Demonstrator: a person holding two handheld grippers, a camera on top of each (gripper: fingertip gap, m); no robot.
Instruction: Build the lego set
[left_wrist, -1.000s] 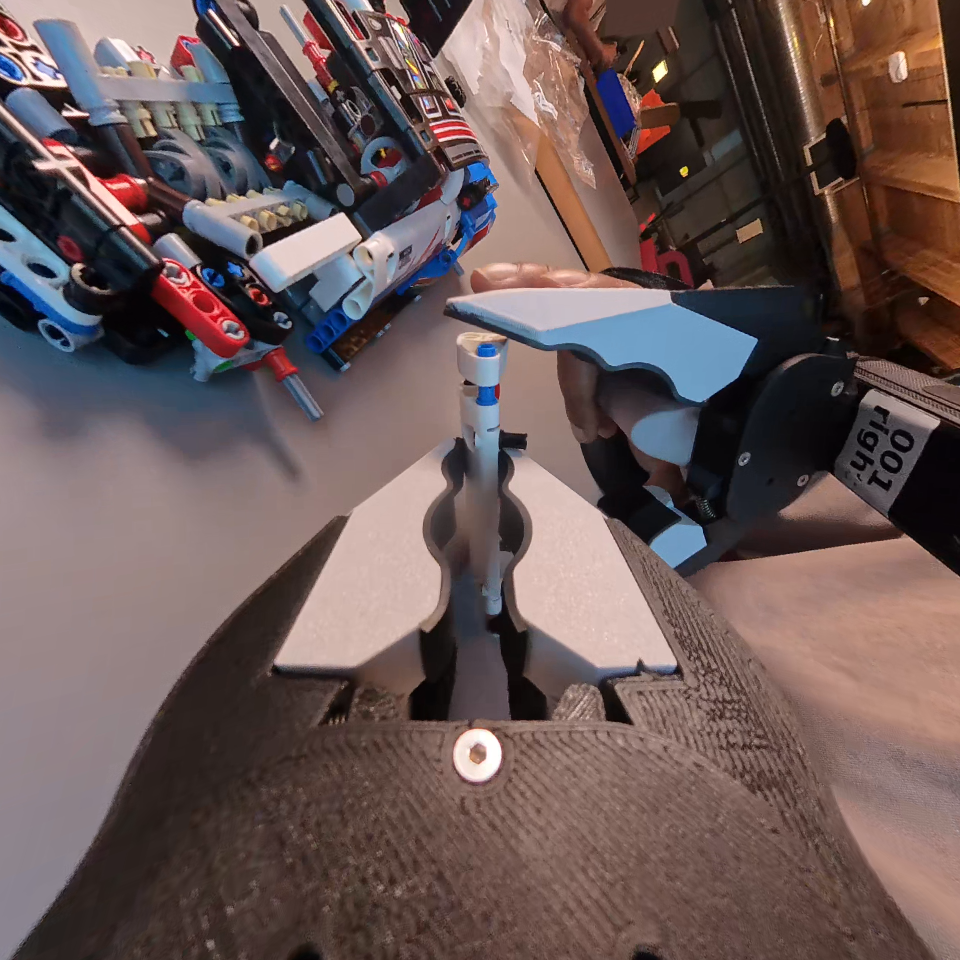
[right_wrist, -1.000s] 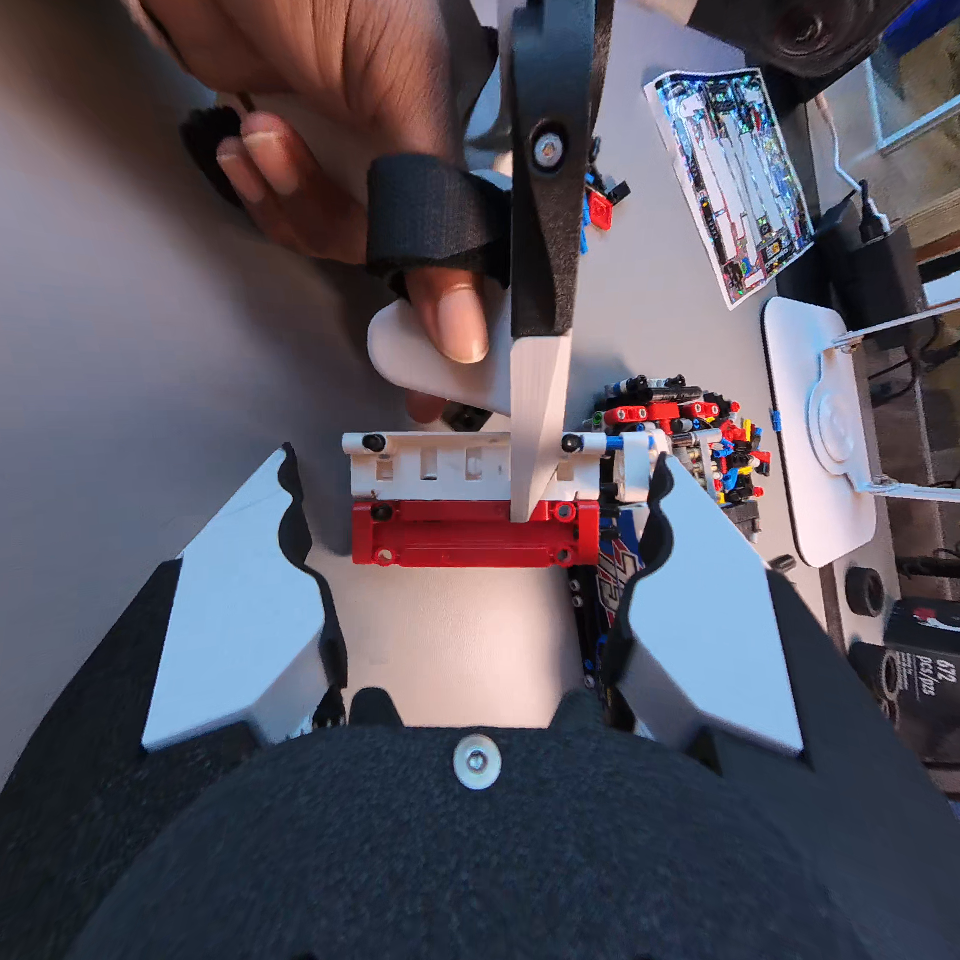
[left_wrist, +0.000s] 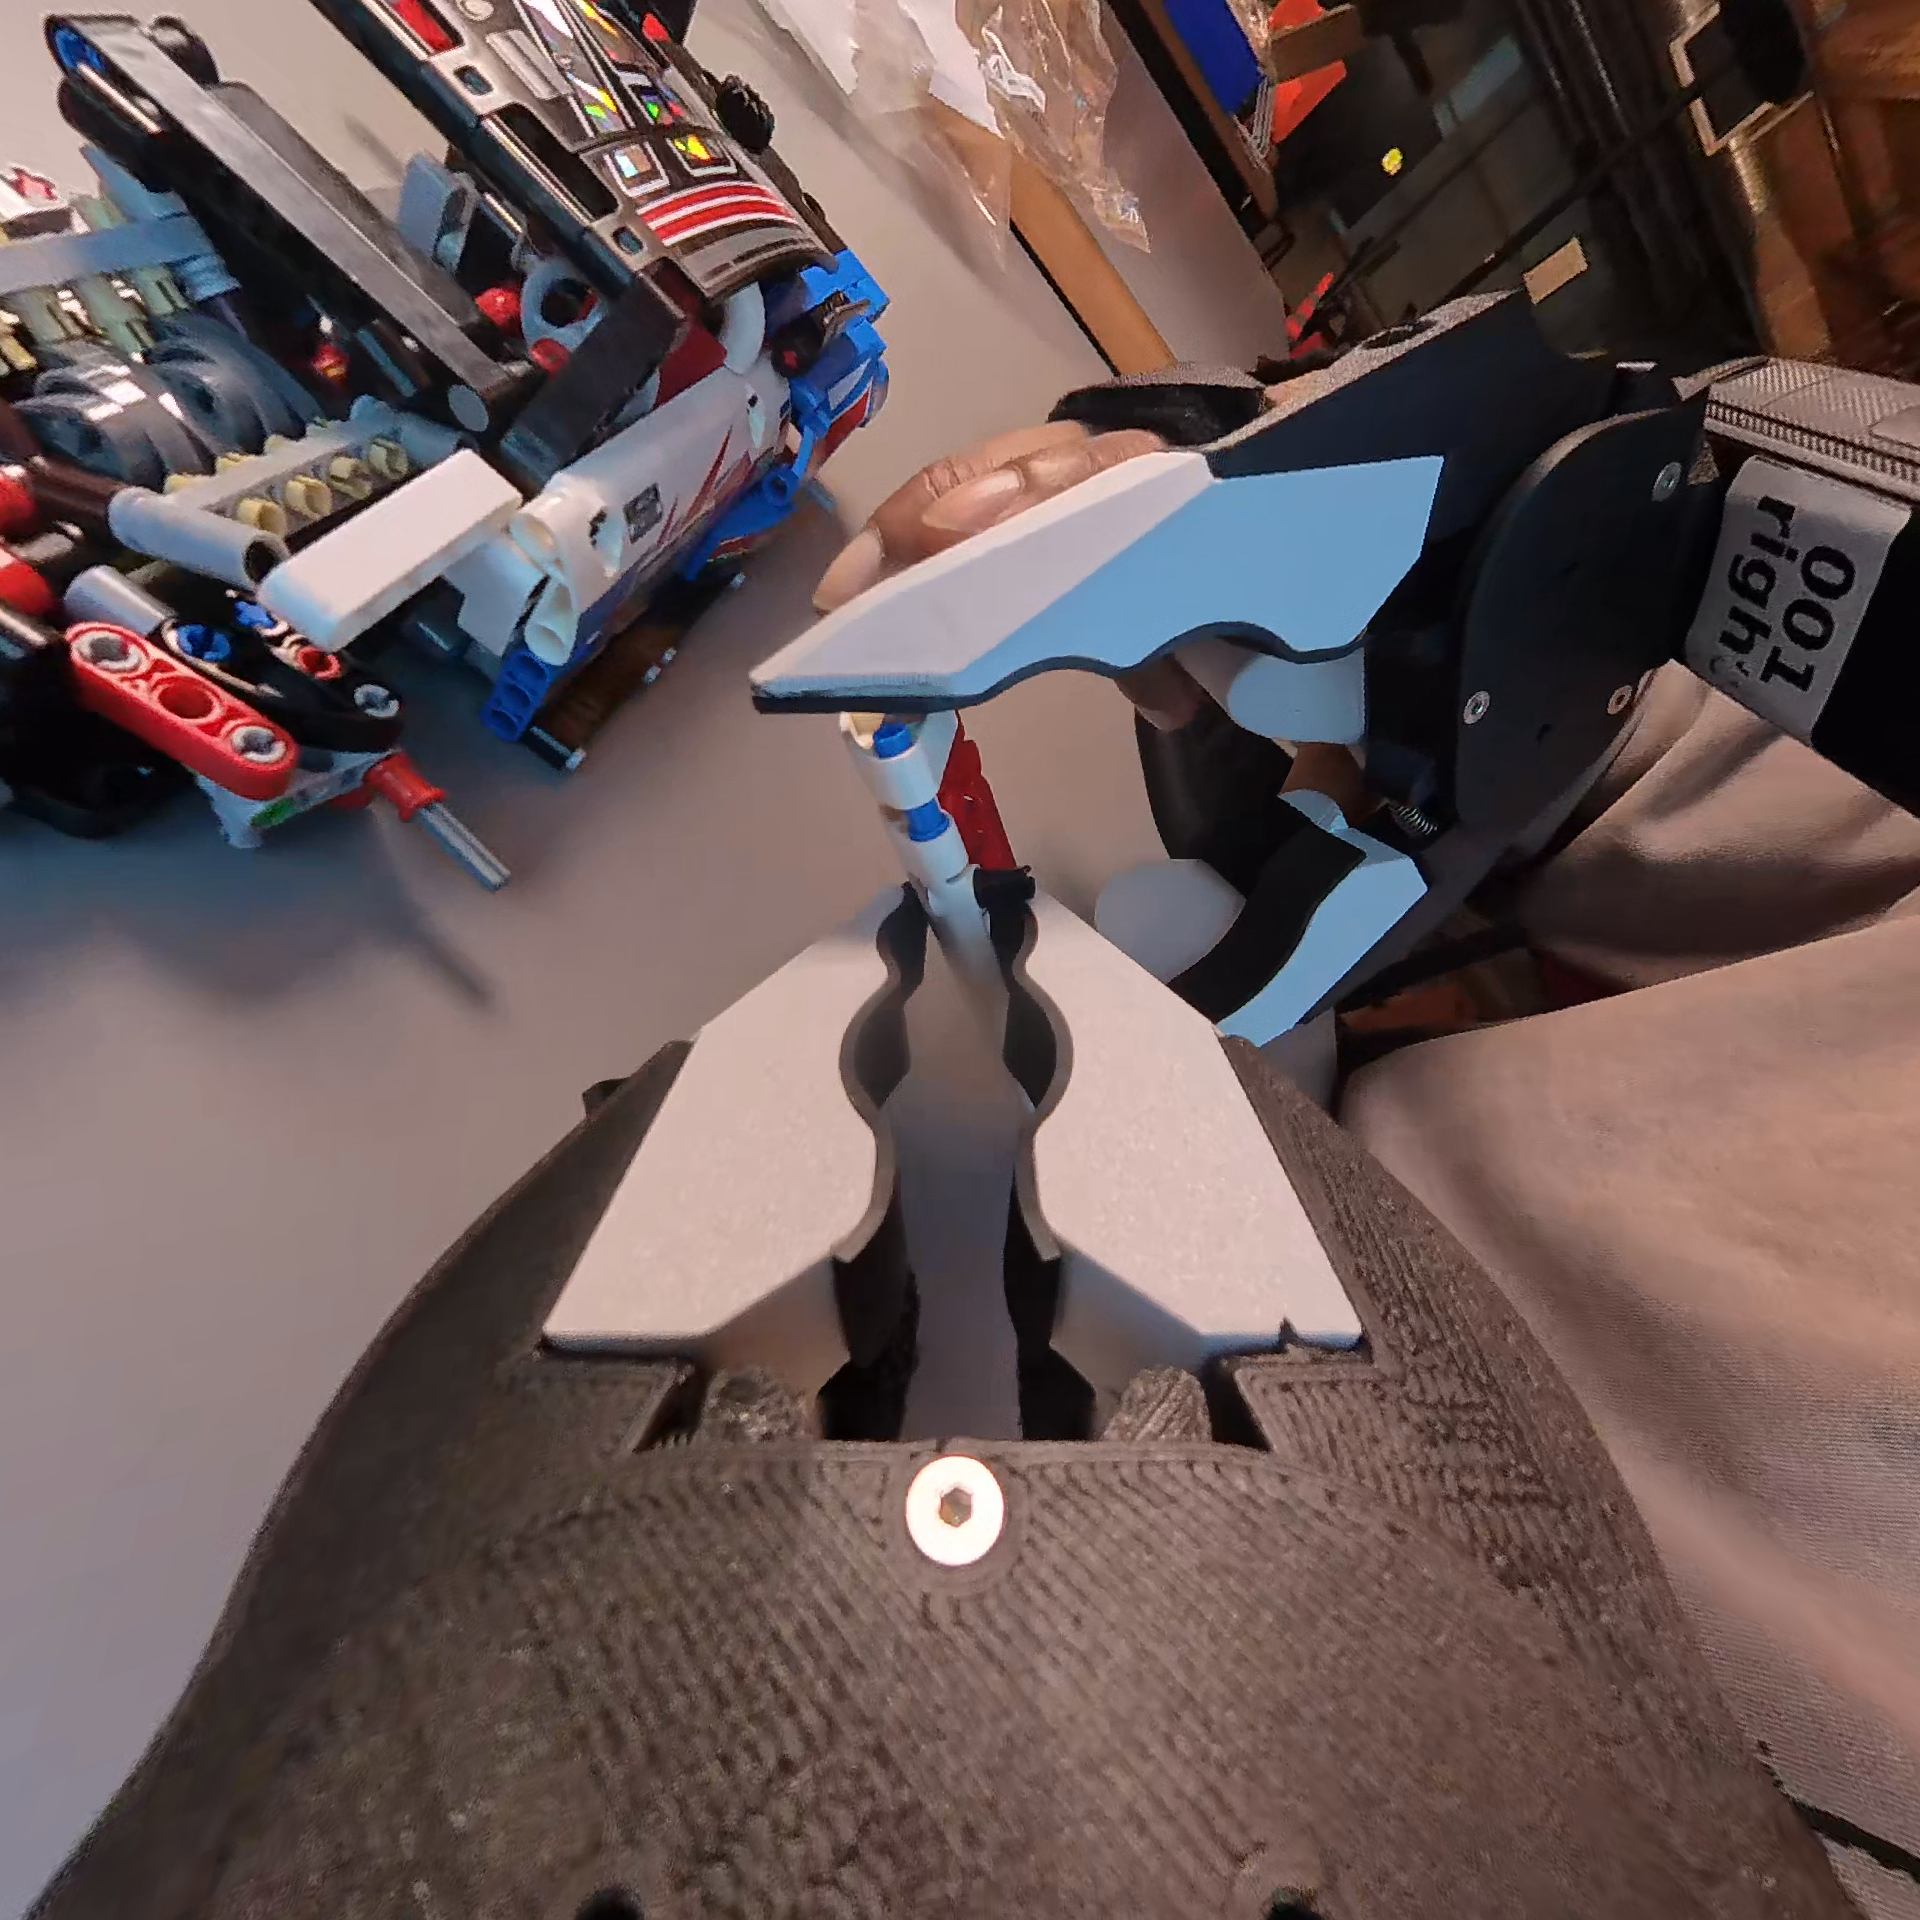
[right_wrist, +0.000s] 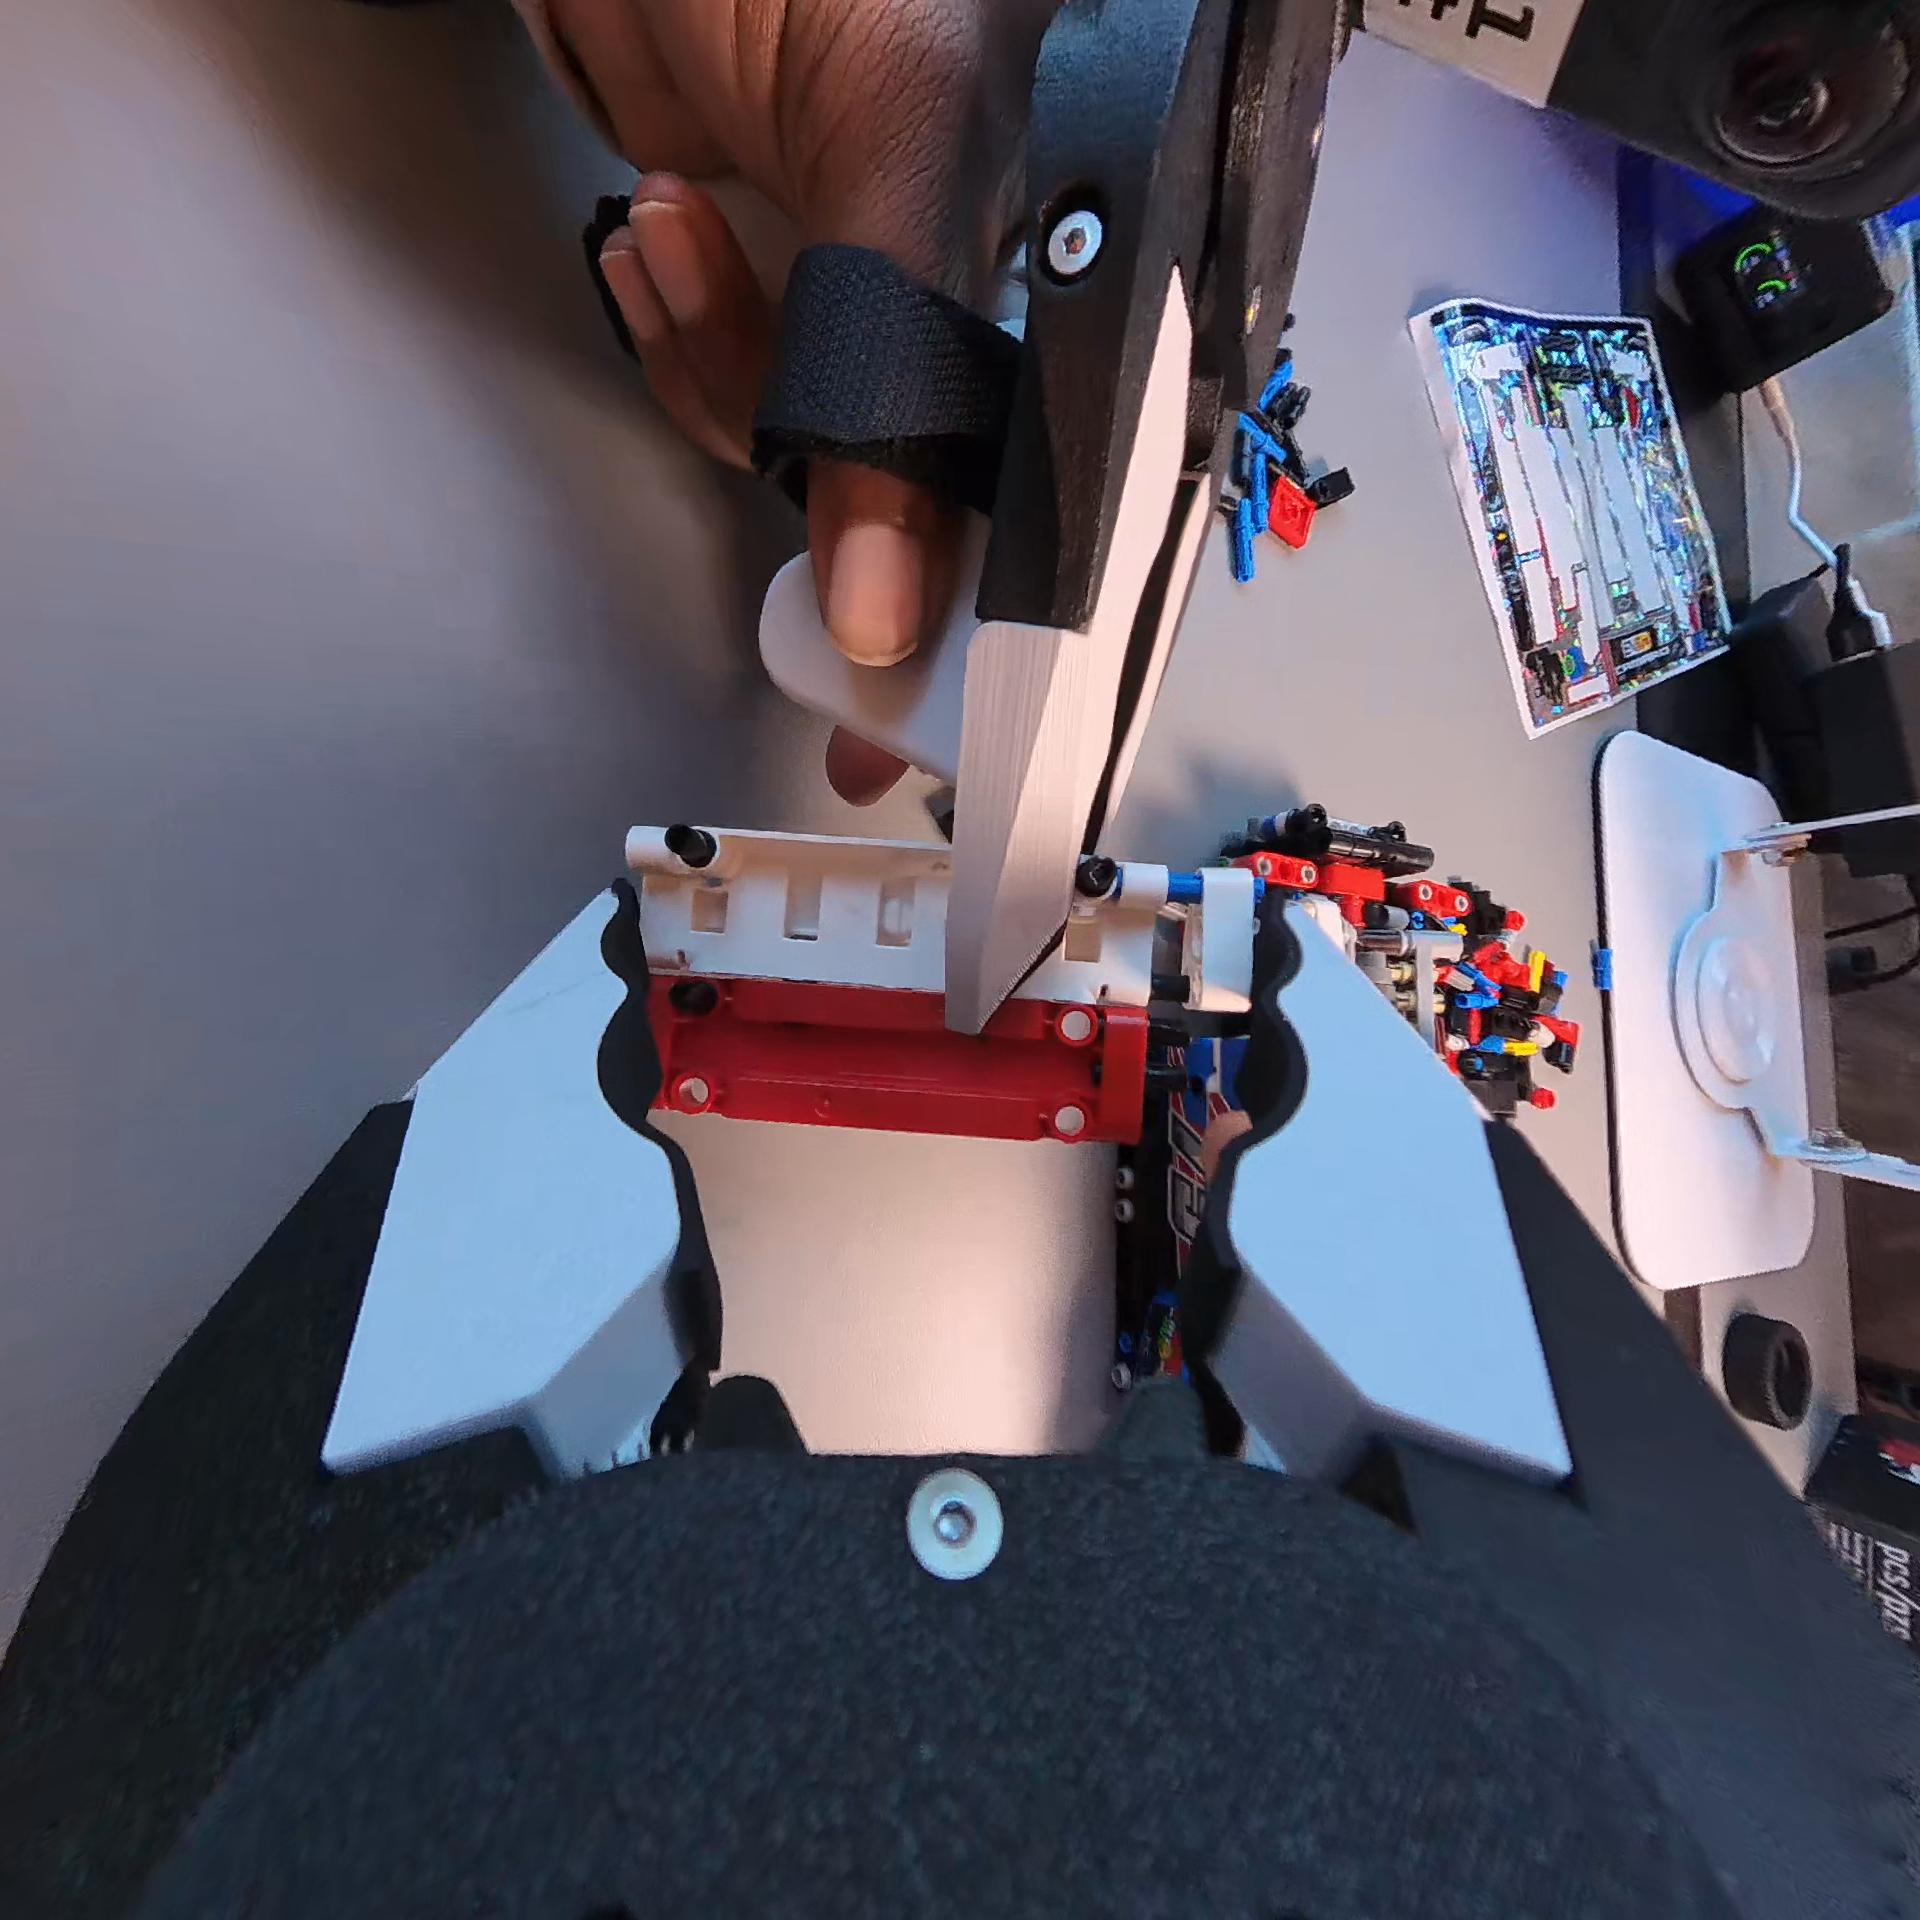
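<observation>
The thing being worked on is a small red-and-white panel piece (right_wrist: 894, 997), a white slotted strip joined along the top of a red beam, with black pins at its corners and a white and blue pin stack at one end. It is off the table, pinched near that end by the left gripper (left_wrist: 961, 935), whose jaws are nearly closed on it; in the left wrist view it shows edge-on, sticking up from the fingertips.

The right gripper (right_wrist: 940, 1008) is wide open around the panel piece: one fingertip sits at the far end of the red beam and the other by the pin stack, seemingly touching or just short of it, with no firm clamp visible. In the left wrist view its upper finger lies right over the top of the pin stack.

Beyond the panel piece on the grey table (left_wrist: 260, 1091) lies the large car model (left_wrist: 582, 416), mostly assembled in black, white, blue and red, with gears and beams exposed. Farther from the panel piece are a small heap of loose pins (right_wrist: 1273, 457), a sticker sheet (right_wrist: 1569, 509) and a spare black tyre (right_wrist: 1766, 1371).

By my reading the build is well along: the body is largely together, this sub-assembly is made up, and what remains includes fitting it to the car, plus at least that tyre and the loose pins.
</observation>
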